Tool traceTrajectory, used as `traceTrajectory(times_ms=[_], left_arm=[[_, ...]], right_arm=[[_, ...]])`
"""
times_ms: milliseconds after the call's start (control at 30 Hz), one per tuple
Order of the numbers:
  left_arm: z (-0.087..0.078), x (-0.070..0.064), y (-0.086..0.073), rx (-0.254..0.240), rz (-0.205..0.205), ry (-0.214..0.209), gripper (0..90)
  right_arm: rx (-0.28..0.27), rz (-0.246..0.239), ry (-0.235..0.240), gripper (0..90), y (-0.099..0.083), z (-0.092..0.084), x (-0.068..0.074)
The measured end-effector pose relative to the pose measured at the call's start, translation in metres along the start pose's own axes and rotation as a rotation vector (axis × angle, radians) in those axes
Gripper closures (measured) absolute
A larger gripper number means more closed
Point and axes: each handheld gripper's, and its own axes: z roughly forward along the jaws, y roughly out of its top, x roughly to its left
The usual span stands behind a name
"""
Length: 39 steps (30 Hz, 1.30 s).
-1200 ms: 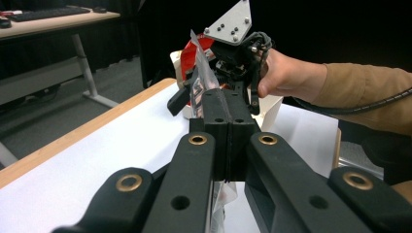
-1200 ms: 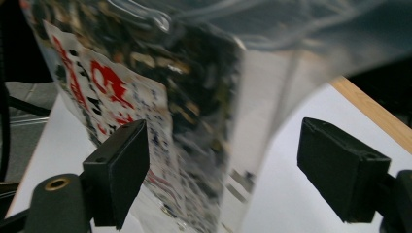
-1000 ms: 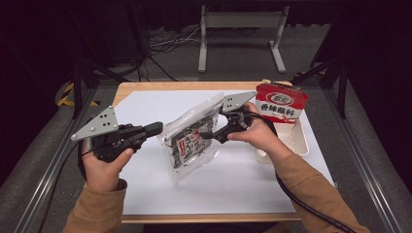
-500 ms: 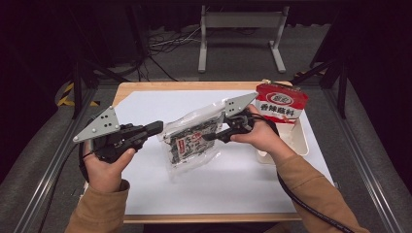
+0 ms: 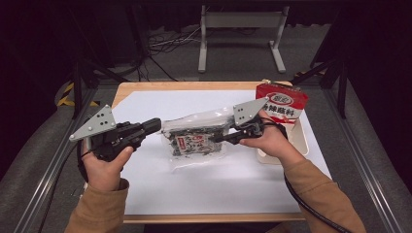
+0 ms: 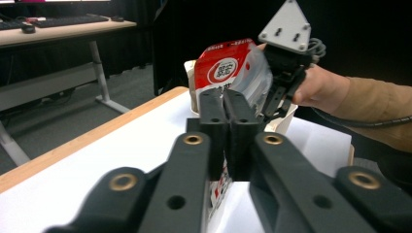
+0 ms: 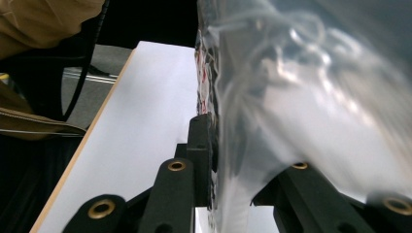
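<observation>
Two hand-held tools meet at a clear plastic snack bag [image 5: 199, 141] lying near the middle of a white sheet [image 5: 160, 189] on the wooden tabletop [image 5: 145, 86]. At the bag's right end, the right tool [image 5: 217, 140] has just been closing its jaws, and the right gripper view shows the crinkled clear film of the bag [image 7: 272, 97] pinched between its black pads, the bag's right edge lifted slightly off the sheet. At the left, the left tool [image 5: 154, 125] rests with its tips at the bag's left end; the left gripper view shows its two jaws [image 6: 227, 121] pressed almost together, the bag's red-and-white label just beyond and below them, and whether they catch any film cannot be told. A person's left hand [image 5: 104, 165] and right hand [image 5: 269, 141], both in tan sleeves, grip the tools from the near side. Far right, a red packet [image 5: 283, 103] with white characters stands upright in a cream tray [image 5: 299, 141], just beside the right hand.
</observation>
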Motion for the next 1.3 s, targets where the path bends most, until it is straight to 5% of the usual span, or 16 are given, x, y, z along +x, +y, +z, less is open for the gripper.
traceTrajectory(times_ms=[300, 433, 600, 1300], left_arm=[[0.0, -0.005, 0.001, -0.029, -0.011, -0.017, 62.0], [-0.003, -0.005, 0.001, -0.041, -0.018, -0.012, 55.6], [-0.002, -0.002, -0.005, -0.02, -0.033, -0.011, 55.0], [0.009, 0.018, -0.042, 0.049, -0.1, -0.001, 46.0]], right_arm=[[0.0, 0.027, -0.045, 75.1, 0.006, -0.025, 0.012], [-0.014, 0.131, -0.054, 75.0, 0.008, -0.039, 0.015], [-0.042, 0.172, -0.117, 75.1, 0.01, -0.056, 0.019], [-0.06, 0.268, -0.213, 75.0, 0.024, -0.108, 0.028]])
